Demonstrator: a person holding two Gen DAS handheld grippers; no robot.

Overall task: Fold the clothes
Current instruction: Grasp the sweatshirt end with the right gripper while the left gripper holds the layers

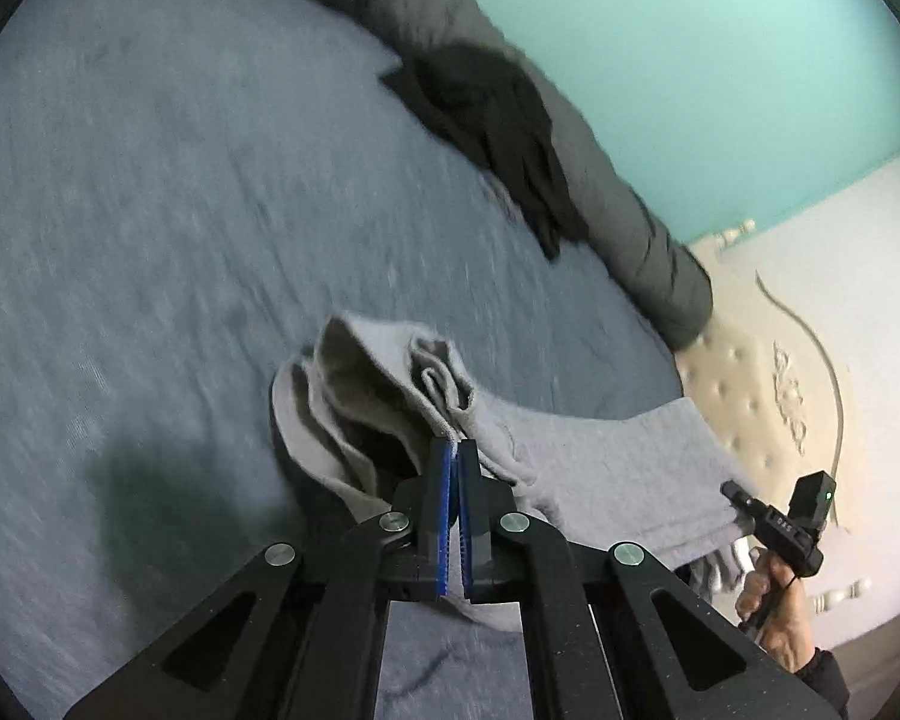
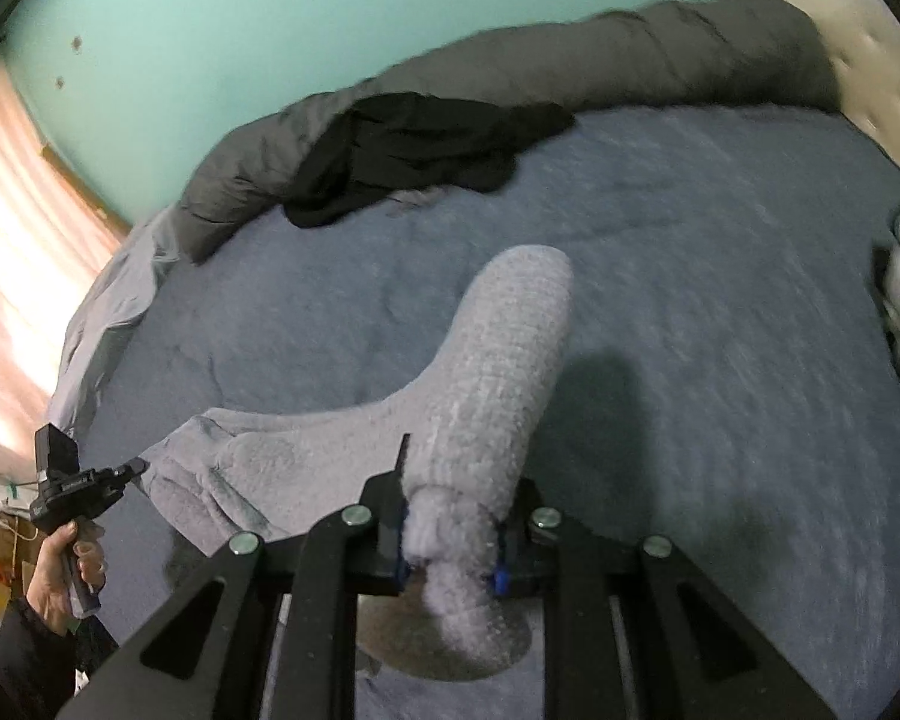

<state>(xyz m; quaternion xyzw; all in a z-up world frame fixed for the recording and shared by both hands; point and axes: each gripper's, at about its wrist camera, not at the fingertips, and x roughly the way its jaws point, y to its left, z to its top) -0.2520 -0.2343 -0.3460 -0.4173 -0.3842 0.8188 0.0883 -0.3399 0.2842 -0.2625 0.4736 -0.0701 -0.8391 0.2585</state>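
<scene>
A light grey fleece garment [image 1: 600,456] hangs stretched between both grippers above the blue-grey bed sheet [image 1: 150,210]. In the left wrist view my left gripper [image 1: 453,447] is shut on a seamed edge of it, blue pads pressed together over the cloth. The same view shows the right gripper [image 1: 731,489] at the cloth's far end, held by a hand [image 1: 774,612]. In the right wrist view my right gripper [image 2: 456,498] is shut on a thick bunch of the garment [image 2: 498,360], which covers one finger. There the left gripper [image 2: 135,469] pinches the other end.
A black garment [image 2: 402,150] lies crumpled at the far side of the bed against a rolled dark grey duvet [image 2: 630,60]. A cream tufted headboard [image 1: 750,372] closes one end. Teal wall [image 2: 270,12] behind; lit curtain [image 2: 6,210] at the left.
</scene>
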